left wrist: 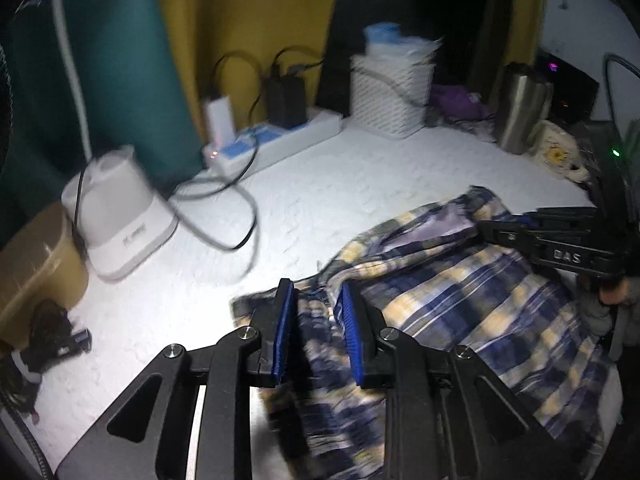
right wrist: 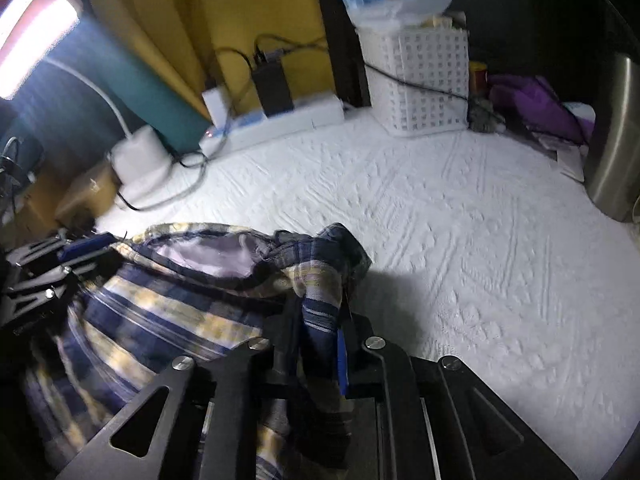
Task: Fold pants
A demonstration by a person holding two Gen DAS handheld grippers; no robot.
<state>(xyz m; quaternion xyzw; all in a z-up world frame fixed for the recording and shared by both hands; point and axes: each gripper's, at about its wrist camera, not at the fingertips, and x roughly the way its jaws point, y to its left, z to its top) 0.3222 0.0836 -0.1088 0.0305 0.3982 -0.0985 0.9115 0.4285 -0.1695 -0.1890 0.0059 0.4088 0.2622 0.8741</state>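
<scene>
The pants (left wrist: 460,300) are blue, yellow and white plaid and lie bunched on the white quilted bed (left wrist: 320,200). My left gripper (left wrist: 316,292) is open, its blue pads on either side of a fold at the pants' left edge. My right gripper (right wrist: 316,320) is shut on a bunched edge of the pants (right wrist: 180,312), which drapes between its fingers. The right gripper also shows in the left wrist view (left wrist: 500,230) at the pants' far right edge. The left gripper shows at the left of the right wrist view (right wrist: 80,248).
At the back stand a white basket (left wrist: 392,92), a power strip (left wrist: 272,140) with chargers and black cables (left wrist: 224,216), a white appliance (left wrist: 120,216), a cardboard box (left wrist: 36,264) and a steel tumbler (left wrist: 520,108). Purple cloth (right wrist: 536,104) lies beside the basket.
</scene>
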